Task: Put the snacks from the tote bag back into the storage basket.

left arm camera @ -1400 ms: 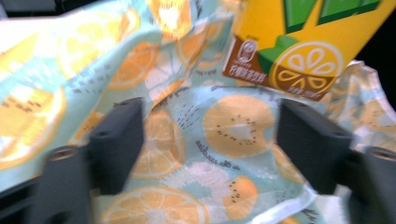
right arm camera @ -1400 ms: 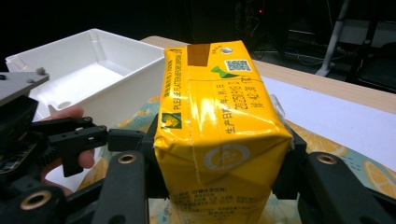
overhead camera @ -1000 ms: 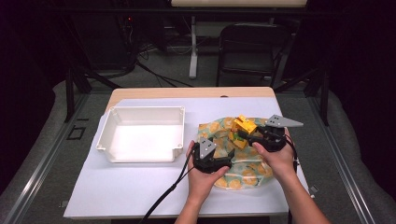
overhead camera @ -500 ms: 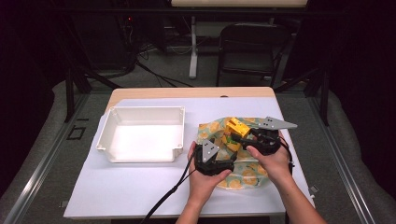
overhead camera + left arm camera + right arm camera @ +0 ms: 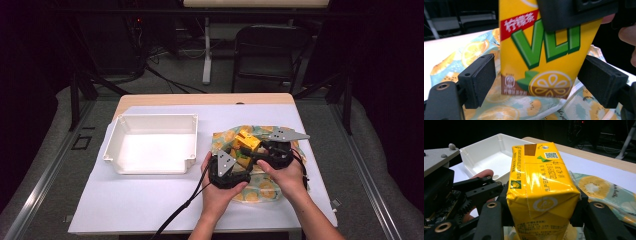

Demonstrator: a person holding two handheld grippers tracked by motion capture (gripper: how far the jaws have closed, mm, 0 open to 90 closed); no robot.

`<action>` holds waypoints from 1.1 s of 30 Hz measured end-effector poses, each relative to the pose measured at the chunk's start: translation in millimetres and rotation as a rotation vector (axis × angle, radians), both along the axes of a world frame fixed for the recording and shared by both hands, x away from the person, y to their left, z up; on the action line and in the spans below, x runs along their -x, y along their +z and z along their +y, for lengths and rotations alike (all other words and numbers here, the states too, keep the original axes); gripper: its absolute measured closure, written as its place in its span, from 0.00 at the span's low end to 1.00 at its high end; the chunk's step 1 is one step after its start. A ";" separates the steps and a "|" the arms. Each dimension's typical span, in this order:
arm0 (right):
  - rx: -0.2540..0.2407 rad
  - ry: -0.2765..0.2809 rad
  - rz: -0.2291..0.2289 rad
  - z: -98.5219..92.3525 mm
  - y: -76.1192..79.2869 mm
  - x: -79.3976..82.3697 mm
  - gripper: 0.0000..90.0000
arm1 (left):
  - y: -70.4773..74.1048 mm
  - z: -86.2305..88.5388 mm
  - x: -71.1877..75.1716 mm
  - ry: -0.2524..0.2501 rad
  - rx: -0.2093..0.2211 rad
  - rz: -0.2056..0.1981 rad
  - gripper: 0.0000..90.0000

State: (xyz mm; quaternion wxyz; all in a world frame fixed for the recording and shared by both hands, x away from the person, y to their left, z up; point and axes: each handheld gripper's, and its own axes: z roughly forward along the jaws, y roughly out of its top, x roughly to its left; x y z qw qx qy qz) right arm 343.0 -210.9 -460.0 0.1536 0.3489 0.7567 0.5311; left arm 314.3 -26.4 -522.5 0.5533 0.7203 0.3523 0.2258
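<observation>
A yellow lemon-tea carton sits crosswise in my right gripper, whose black jaws are shut on its sides. In the high view the carton hangs over a fruit-print cloth, with the right gripper on its right and the left gripper just below it. The carton's lower end stands between the pads of my left gripper. Those jaws have just been closing, and thin gaps remain on both sides. The right gripper's black jaw covers the carton's top.
A white empty tray stands left of the cloth on the white table sheet. Cables trail from the hands toward the front edge. A dark chair stands beyond the table's far edge.
The right hand has carried the carton a little to the left, toward the left gripper. The left gripper now has the carton's lower end between its jaws.
</observation>
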 end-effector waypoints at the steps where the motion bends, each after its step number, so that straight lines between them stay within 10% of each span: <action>1: -0.003 0.006 0.001 1.9 -0.1 0.7 0.57 | -0.1 -0.4 0.3 0.001 0.001 -0.003 0.20; 33: -0.002 0.043 0.016 16.4 -1.3 6.4 0.57 | -0.2 7.7 -0.7 0.016 0.045 0.016 0.23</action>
